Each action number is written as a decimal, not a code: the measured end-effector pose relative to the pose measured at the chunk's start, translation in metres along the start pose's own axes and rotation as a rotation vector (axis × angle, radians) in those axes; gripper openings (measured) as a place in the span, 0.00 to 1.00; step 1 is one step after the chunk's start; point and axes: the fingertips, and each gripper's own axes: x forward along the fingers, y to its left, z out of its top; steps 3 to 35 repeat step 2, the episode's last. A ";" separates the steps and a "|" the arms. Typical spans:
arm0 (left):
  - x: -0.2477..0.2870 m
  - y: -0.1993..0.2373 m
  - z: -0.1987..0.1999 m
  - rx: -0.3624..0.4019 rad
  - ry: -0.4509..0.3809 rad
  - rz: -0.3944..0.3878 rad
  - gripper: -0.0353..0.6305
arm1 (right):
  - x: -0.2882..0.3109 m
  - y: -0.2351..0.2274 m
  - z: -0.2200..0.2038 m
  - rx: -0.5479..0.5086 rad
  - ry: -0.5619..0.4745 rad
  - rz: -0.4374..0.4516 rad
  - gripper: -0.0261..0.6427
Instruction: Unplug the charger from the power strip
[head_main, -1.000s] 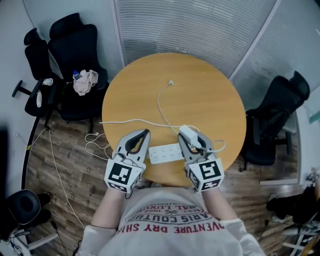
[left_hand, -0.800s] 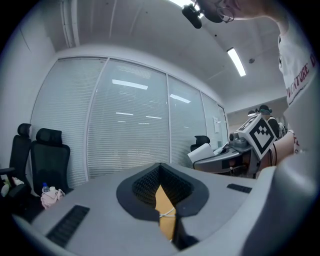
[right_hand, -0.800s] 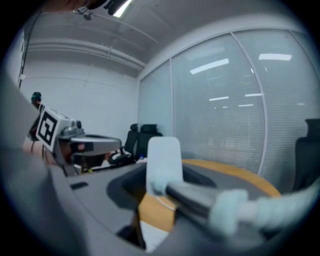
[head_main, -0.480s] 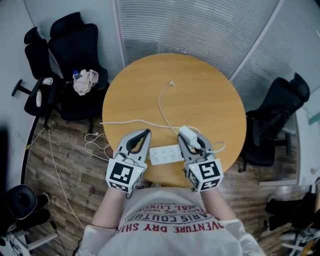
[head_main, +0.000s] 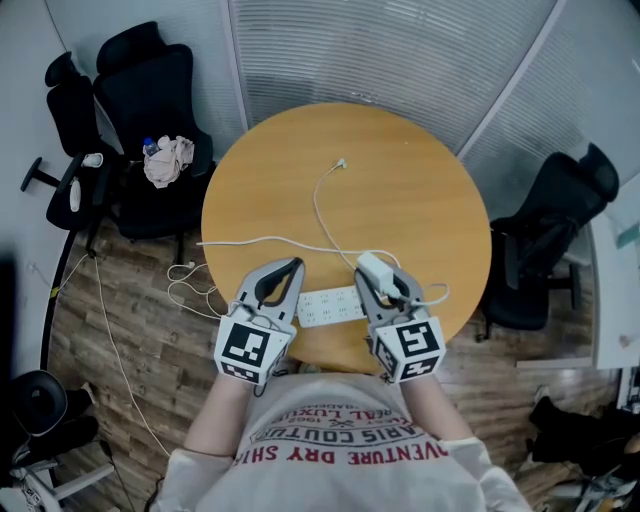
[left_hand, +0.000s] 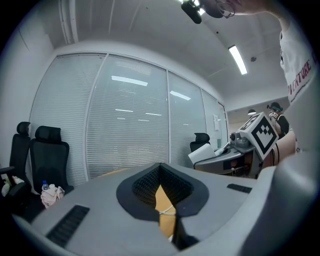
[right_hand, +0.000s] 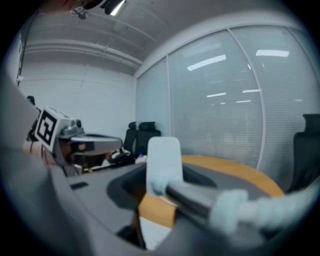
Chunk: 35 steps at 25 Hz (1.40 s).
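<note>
Hands stayed still. Our right gripper keeps squeezing the charger, off the power strip. Our left gripper stays closed, empty. We think it's unplugged.

A round wooden table carries a white power strip and a looping white cable.

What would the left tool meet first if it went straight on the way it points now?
Probably the white cable lying across the table just ahead of the left tool, though it might pass above it.
</note>
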 end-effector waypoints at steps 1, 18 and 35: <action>0.000 0.000 0.000 0.001 0.001 0.000 0.10 | 0.000 0.000 -0.001 0.001 0.002 0.000 0.27; 0.000 0.000 0.000 0.003 0.001 0.001 0.10 | 0.000 0.000 -0.001 0.002 0.004 0.001 0.27; 0.000 0.000 0.000 0.003 0.001 0.001 0.10 | 0.000 0.000 -0.001 0.002 0.004 0.001 0.27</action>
